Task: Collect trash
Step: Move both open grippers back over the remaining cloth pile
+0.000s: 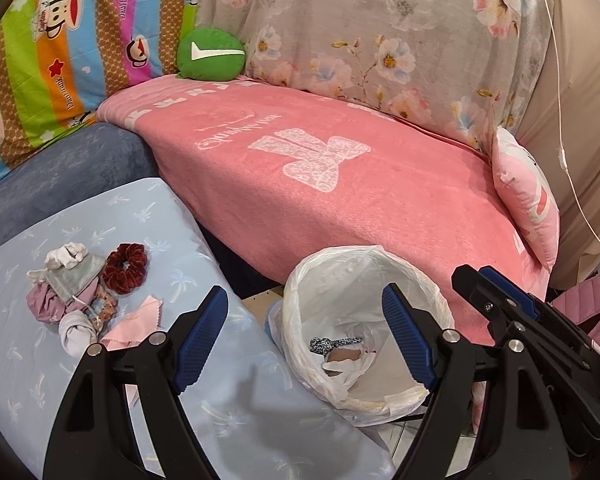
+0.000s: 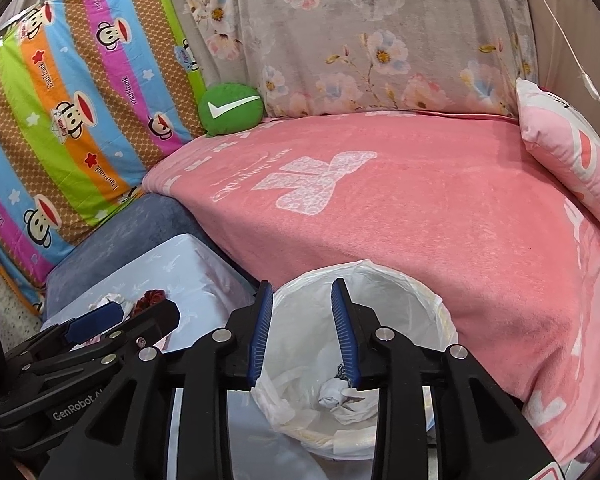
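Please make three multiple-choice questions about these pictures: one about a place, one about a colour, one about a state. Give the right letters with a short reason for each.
1. Where is the pile of trash?
A. on the light blue cushion
B. on the pink blanket
C. on the floor

2. What colour is the round pillow with a white tick?
A. red
B. green
C. yellow

3. How are the left tongs?
A. shut on a cloth
B. shut and empty
C. open and empty

Answers:
1 A: the pile lies on the light blue cushion.
2 B: its cover is green.
3 C: its blue pads stand wide apart, holding nothing, above the bin.
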`<action>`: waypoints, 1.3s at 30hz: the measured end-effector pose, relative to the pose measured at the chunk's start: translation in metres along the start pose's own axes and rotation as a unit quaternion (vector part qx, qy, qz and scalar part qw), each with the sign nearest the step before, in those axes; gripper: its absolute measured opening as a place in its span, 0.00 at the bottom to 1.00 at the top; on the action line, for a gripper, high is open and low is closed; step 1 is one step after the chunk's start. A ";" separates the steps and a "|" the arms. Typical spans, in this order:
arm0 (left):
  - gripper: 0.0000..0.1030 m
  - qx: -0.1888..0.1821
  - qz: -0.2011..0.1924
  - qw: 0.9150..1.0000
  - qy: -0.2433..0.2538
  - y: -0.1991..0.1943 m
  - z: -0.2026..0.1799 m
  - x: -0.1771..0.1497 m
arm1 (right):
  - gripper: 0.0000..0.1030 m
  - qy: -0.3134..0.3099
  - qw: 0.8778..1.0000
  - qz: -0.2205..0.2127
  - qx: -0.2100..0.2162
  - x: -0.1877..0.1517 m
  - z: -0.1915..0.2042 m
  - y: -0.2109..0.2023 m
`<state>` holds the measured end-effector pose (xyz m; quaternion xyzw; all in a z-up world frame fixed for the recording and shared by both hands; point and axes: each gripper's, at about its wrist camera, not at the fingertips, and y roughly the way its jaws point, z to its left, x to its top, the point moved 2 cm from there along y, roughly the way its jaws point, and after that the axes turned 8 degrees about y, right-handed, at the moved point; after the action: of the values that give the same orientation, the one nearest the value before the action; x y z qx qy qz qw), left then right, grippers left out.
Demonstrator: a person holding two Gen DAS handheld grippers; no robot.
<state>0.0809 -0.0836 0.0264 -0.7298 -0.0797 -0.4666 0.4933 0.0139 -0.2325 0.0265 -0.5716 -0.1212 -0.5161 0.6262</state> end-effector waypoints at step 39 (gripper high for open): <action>0.80 0.129 0.049 0.976 -0.167 -0.014 0.173 -0.078 | 0.47 -0.103 0.988 0.100 0.057 -0.083 0.140 0.051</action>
<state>0.1339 0.0872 -0.0375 -0.7309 -0.1849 -0.2992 0.5849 0.0789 -0.0817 -0.0205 -0.5943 -0.1561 -0.3819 0.6904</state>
